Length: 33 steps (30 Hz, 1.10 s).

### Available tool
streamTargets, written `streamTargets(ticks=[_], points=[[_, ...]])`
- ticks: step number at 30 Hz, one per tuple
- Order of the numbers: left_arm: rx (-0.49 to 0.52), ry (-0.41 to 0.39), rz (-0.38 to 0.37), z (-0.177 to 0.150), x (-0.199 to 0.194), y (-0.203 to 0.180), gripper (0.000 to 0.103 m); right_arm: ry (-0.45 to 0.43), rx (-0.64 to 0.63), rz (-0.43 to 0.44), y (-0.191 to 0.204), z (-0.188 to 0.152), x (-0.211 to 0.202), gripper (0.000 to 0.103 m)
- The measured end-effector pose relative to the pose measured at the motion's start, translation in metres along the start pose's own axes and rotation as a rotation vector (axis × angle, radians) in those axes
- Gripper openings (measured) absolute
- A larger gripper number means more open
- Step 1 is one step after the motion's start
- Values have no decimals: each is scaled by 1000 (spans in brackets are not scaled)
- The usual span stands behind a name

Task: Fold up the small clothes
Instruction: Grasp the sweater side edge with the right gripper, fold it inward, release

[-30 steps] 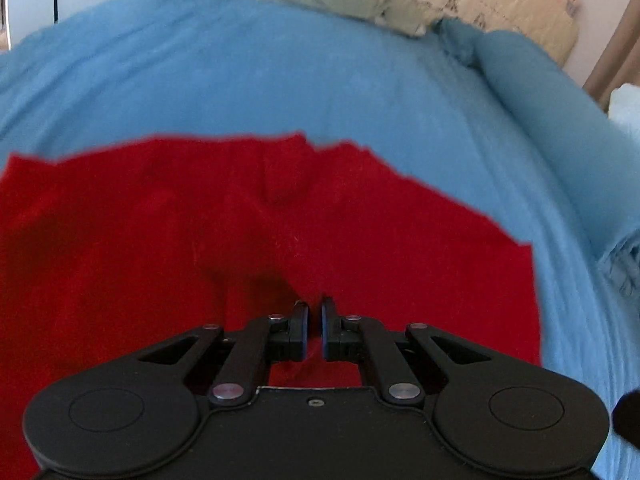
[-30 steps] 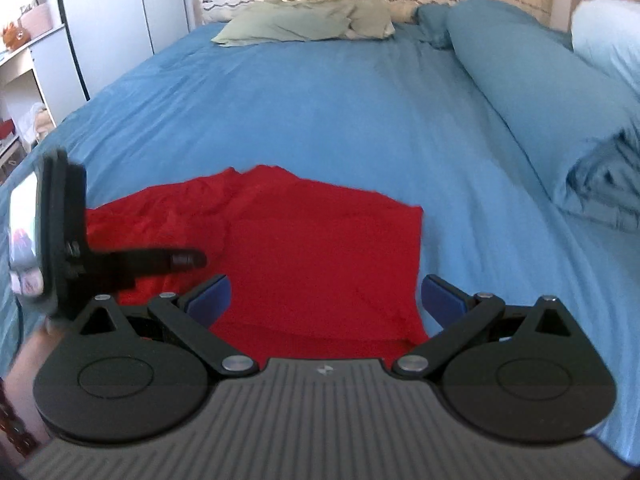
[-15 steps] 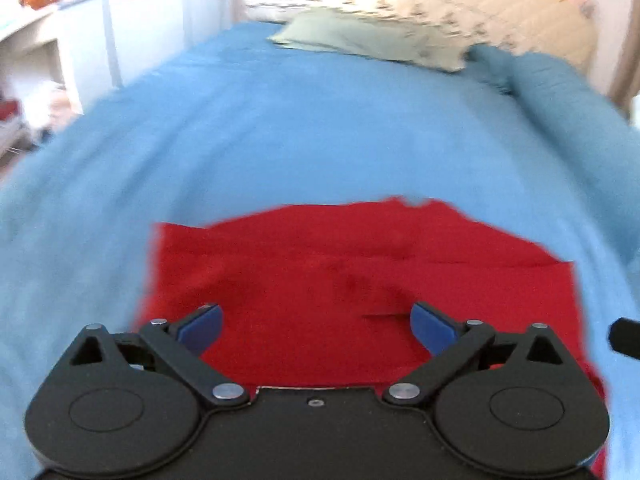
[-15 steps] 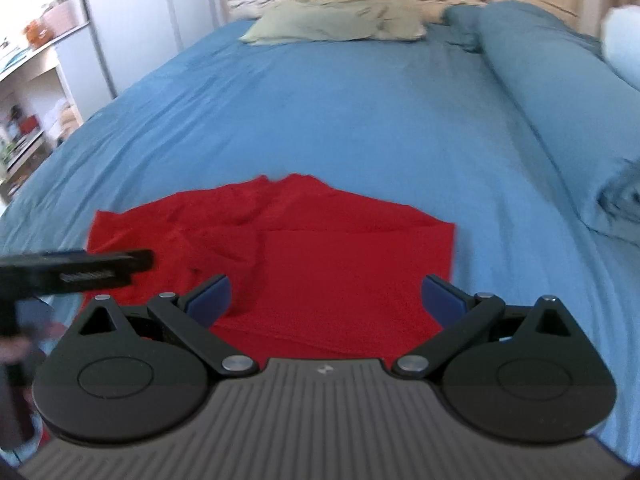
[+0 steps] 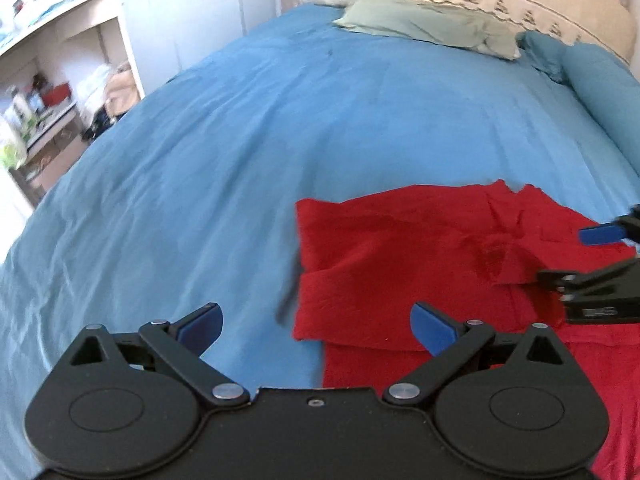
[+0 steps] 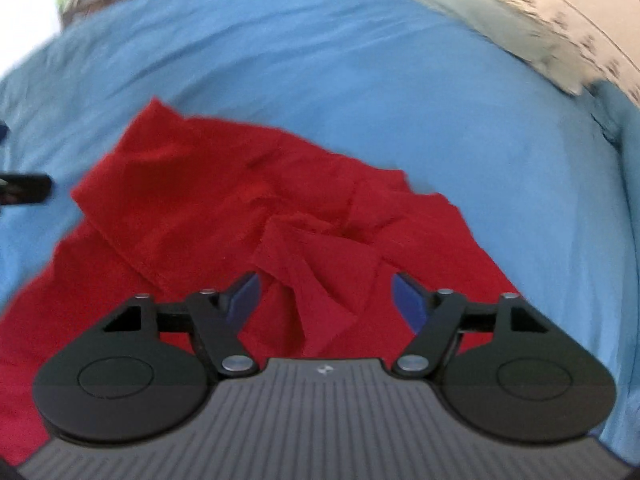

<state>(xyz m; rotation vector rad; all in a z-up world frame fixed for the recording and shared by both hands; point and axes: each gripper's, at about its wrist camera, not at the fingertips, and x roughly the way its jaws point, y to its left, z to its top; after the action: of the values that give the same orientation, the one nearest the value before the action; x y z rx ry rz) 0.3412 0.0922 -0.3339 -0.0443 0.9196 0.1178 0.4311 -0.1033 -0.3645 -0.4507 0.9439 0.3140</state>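
Note:
A red garment (image 5: 420,264) lies partly folded on the blue bed, with one layer folded over another and wrinkles near its middle. It also shows in the right wrist view (image 6: 248,216), rumpled. My left gripper (image 5: 316,324) is open and empty, above the garment's left edge. My right gripper (image 6: 326,300) is open and empty, low over a raised fold in the garment's middle. The right gripper's fingers (image 5: 600,236) show at the right edge of the left wrist view.
The blue bedsheet (image 5: 240,140) covers the bed. A green pillow (image 5: 424,26) and headboard are at the far end. A rolled blue duvet (image 5: 608,88) lies along the right side. White shelves (image 5: 60,80) stand left of the bed.
My left gripper let go of the garment, opened and swung left to its edge. My right gripper moved down and in over the garment's middle, jaws a little narrower.

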Motion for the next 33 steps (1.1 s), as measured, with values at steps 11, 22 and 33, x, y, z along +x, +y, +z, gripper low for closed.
streamTargets(ticks=[11, 22, 33], points=[[-86, 36, -79, -10, 2, 27, 102, 62, -162, -2, 27, 5, 49, 24], [-55, 36, -143, 1, 11, 14, 102, -183, 167, -50, -51, 10, -31, 21], [39, 53, -177, 5, 35, -36, 102, -123, 547, -224, -134, -105, -32, 21]])
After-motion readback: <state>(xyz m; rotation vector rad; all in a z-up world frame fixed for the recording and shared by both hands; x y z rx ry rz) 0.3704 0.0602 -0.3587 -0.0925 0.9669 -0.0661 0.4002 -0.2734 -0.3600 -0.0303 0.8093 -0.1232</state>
